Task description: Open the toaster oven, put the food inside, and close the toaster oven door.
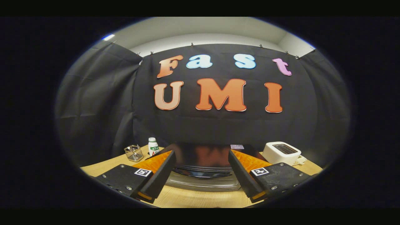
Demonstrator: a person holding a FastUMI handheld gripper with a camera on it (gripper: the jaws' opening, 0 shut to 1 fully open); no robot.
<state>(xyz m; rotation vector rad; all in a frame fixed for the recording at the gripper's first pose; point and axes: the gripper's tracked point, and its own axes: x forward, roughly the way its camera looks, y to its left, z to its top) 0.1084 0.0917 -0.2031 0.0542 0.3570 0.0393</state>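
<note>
The toaster oven (203,156) stands on the wooden table (193,198) right in front of me, seen from slightly above. It has a glossy dark top and a curved silver band (203,185) along its near side. My gripper (201,162) is open, its two fingers spread wide over the oven's near edge, one toward each side. Nothing is held between them. I cannot tell from this angle whether the oven door is shut.
A white pop-up toaster (281,152) sits on the table to the right, beyond the right finger. Beyond the left finger stand a small white bottle with a green label (153,146) and a wire basket (133,153). Black cloth walls close the booth behind.
</note>
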